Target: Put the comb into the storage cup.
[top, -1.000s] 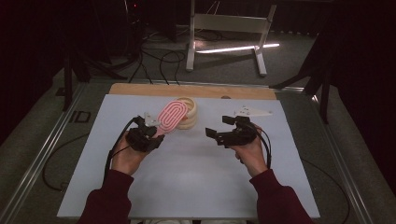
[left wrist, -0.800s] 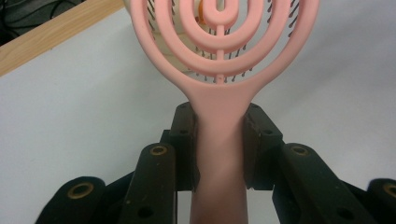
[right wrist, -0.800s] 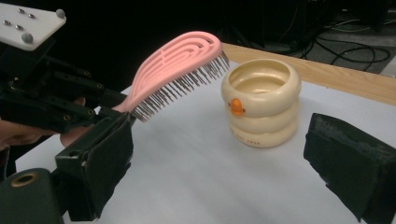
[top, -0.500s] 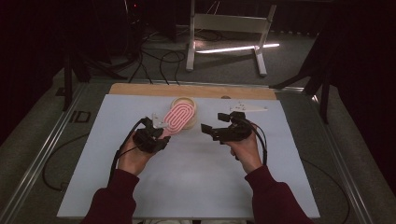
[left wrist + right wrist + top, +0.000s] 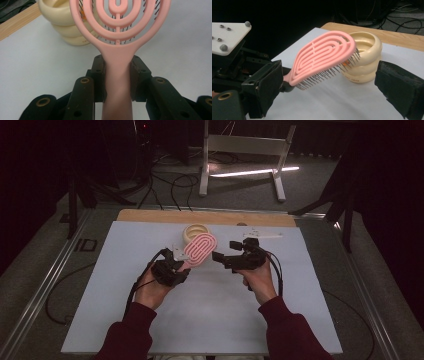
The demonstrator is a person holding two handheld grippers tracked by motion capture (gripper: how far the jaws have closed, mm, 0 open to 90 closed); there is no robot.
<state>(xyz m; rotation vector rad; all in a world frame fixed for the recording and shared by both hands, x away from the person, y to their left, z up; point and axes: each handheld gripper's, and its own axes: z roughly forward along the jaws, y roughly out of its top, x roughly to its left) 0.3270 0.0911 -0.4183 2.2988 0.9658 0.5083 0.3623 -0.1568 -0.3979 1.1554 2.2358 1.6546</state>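
A pink hairbrush (image 5: 117,37) with a looped, open-work back is the thing in hand. Our left gripper (image 5: 117,75) has its jaws clamped on the brush's handle, one pad on each side, with the oval head reaching out beyond the jaw tips, bristles facing down. Just past the head stands a cream ribbed holder (image 5: 364,60), open at the top; the bristles are close to its rim. Our right gripper (image 5: 223,257) waits with its jaws wide apart and empty, the brush head (image 5: 324,57) lying ahead of them. We judge the pick-up done; placing or handing over the brush remains. Everything sits over a white table (image 5: 210,320).
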